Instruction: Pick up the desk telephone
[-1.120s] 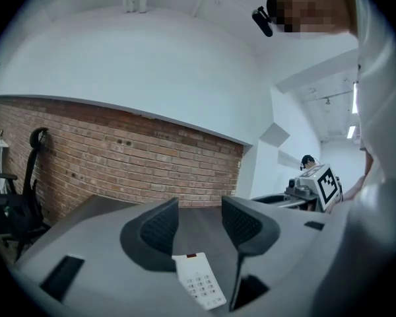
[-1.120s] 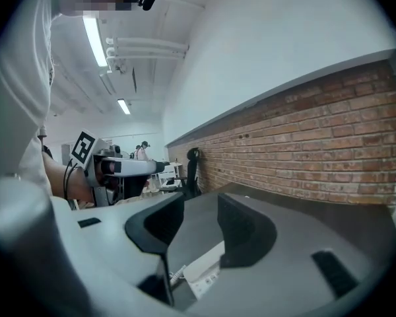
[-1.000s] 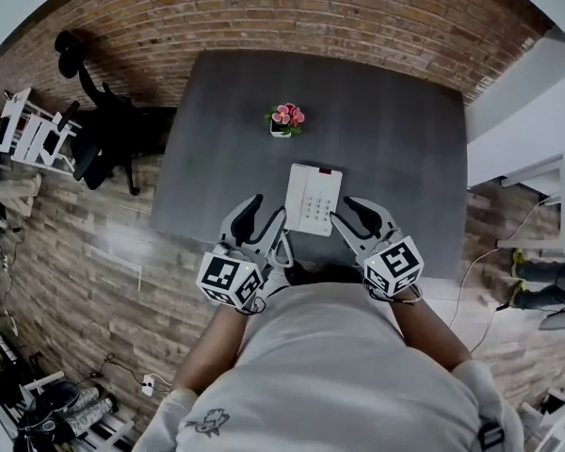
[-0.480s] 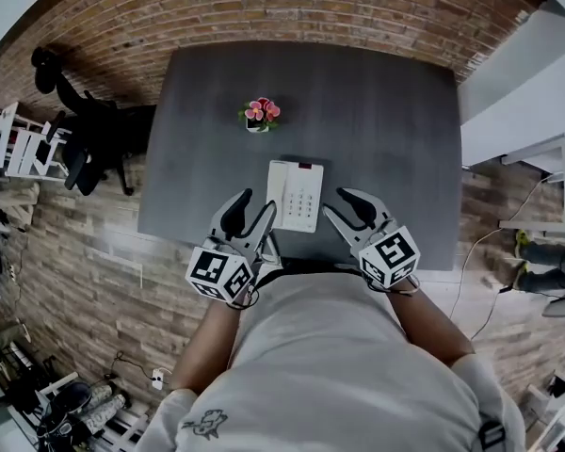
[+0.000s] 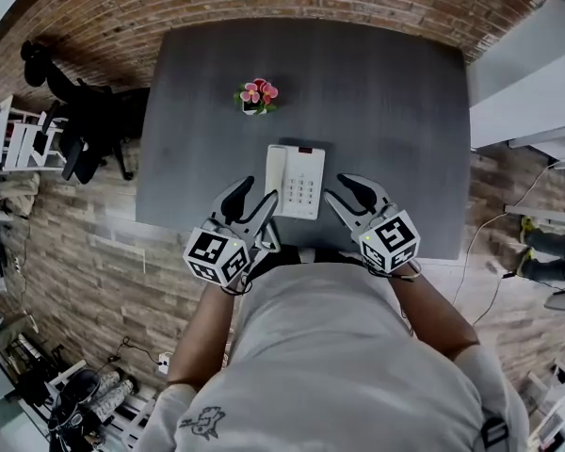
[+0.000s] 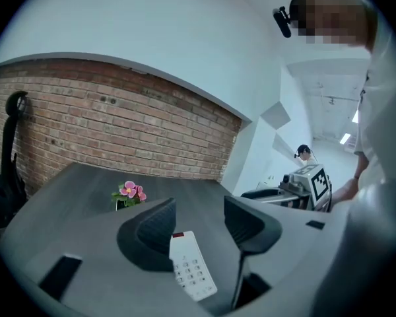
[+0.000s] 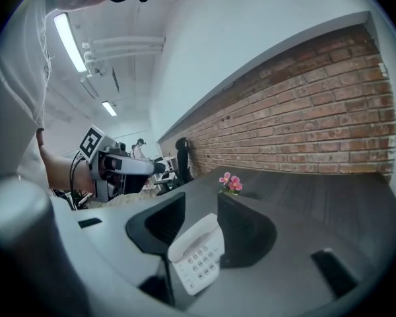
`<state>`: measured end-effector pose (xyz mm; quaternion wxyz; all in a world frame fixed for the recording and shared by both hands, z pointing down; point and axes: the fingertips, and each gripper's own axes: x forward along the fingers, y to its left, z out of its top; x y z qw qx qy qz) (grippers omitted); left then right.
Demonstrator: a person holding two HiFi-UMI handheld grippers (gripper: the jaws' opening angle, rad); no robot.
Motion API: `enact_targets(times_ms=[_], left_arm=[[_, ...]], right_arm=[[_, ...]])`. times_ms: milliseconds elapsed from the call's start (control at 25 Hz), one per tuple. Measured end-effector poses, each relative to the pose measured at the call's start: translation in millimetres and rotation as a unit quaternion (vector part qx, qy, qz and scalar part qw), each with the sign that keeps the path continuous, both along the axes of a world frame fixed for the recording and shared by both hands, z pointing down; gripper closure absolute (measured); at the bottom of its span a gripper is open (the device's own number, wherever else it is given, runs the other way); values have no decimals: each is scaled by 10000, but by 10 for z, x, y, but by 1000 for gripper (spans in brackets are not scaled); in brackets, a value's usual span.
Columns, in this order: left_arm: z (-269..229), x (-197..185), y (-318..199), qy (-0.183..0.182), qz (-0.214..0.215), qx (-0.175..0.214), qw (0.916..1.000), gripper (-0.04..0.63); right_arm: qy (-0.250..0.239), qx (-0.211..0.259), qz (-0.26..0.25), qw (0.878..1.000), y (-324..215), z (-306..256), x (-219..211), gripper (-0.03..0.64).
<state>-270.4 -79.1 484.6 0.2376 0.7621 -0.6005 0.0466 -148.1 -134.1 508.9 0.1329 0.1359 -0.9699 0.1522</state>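
The white desk telephone (image 5: 296, 181) lies flat on the dark grey table (image 5: 395, 92), close to its near edge, with the keypad facing up. My left gripper (image 5: 252, 198) hovers just left of the phone's near corner; its jaws are opening and hold nothing. My right gripper (image 5: 345, 194) hovers just right of the phone, its jaws closing a little, also with nothing between the pads. In the left gripper view the phone (image 6: 193, 267) shows past the gap of that gripper (image 6: 199, 218). The right gripper view frames the phone (image 7: 197, 253) the same way beyond its gripper (image 7: 201, 218).
A small pot of pink flowers (image 5: 256, 95) stands on the table beyond the phone. An office chair (image 5: 80, 130) sits off the table's left side, and white furniture (image 5: 537, 111) stands to the right. A brick wall runs behind the table.
Both grippers have sunk toward the table's near edge, on either side of the phone. The phone has stayed where it lay.
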Motion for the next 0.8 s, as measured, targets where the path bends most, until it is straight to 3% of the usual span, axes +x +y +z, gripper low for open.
enact_targets(times_ms=[400, 800], left_arm=[[569, -203, -43, 50, 749, -634, 9952, 325], [1393, -255, -9, 234, 1353, -1444, 9799, 298]], right_arm=[[442, -495, 484, 9966, -32, 540, -118, 459], [1173, -1171, 845, 9825, 129, 1418, 22, 453]])
